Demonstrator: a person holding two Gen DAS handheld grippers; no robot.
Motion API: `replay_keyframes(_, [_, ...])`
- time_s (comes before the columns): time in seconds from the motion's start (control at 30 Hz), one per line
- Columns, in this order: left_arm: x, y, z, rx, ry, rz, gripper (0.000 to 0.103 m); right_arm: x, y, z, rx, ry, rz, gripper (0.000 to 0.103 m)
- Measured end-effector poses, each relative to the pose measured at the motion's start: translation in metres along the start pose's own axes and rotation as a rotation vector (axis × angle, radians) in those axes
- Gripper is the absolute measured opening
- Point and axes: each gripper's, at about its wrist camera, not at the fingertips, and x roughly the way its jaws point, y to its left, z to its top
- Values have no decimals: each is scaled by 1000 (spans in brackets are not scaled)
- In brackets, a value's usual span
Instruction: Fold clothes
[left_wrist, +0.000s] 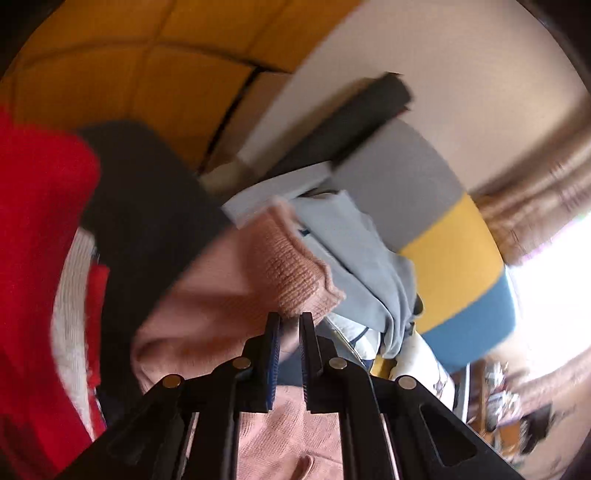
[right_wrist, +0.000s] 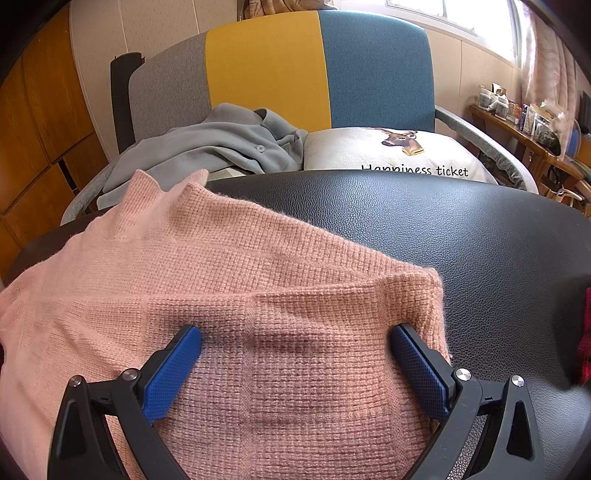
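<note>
Left tongs (left_wrist: 290, 319): pads drawn together, pinching the ribbed edge of the pink sweater (right_wrist: 258, 295) and lifting it. Right tongs (right_wrist: 295, 338): spread wide, pads pressed down on the knit, gripping nothing. The sweater lies across the black leather surface (right_wrist: 461, 229), one flap doubled over itself. Judged soft, light, limp and stretchy; the ribbed hems offer the firmest hold. Right view alone shows the spread and the fold; left view, blurred, alone shows the pinch and a red garment (left_wrist: 37, 240).
</note>
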Motion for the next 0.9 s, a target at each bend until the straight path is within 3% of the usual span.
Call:
replay_keyframes(0.07, [4, 9, 4, -44, -21, 33, 22, 0, -2, 0, 1, 0, 3, 103])
replay_keyframes(0.27, [6, 7, -5, 16, -143, 93, 30, -1, -3, 0, 5, 0, 10, 103])
replay_keyframes(0.33, [7, -9, -13, 112, -155, 66, 34, -1, -4, 0, 6, 1, 13, 103])
replay_keyframes(0.43, [29, -42, -35, 327, -29, -27, 42, -3, -1, 2, -2, 7, 16, 103])
replay_keyframes(0.6, [101, -95, -91, 636, 242, -195, 43, -26, 16, 28, -127, -44, 194, 99])
replay_keyframes(0.67, [130, -113, -118, 736, 328, -234, 43, -25, 31, 49, -179, -26, 297, 98])
replay_keyframes(0.8, [175, -137, -150, 835, 415, -295, 43, 4, 56, 93, -201, 60, 406, 79])
replay_keyframes(0.83, [182, -142, -153, 850, 421, -299, 43, 16, 59, 102, -192, 82, 413, 69])
replay_keyframes(0.9, [197, -152, -158, 881, 434, -309, 44, 42, 64, 120, -170, 129, 420, 59])
